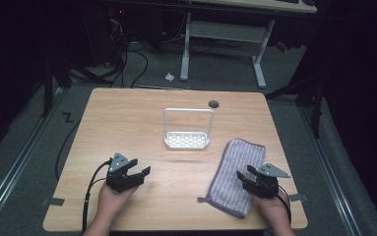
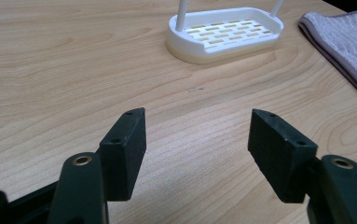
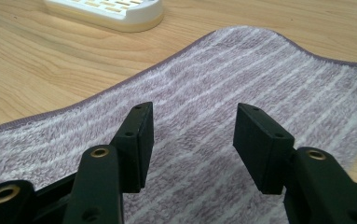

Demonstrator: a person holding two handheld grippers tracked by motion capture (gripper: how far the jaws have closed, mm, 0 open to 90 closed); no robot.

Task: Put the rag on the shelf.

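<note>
Right tongs (image 3: 192,135) hovering wide apart over the purple towel (image 1: 237,174), towel lying flat at the tabletop's (image 1: 127,118) right front, left tongs (image 2: 197,149) gaping wide above bare wood, white rack (image 1: 187,140) sitting mid-table

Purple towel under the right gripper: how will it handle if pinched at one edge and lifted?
The towel looks like soft striped terry, folded flat, so it will likely droop and unfold. Probably light; its pile should grip well. The right gripper hangs open over its middle, so pushing would likely bunch it rather than slide it.
</note>
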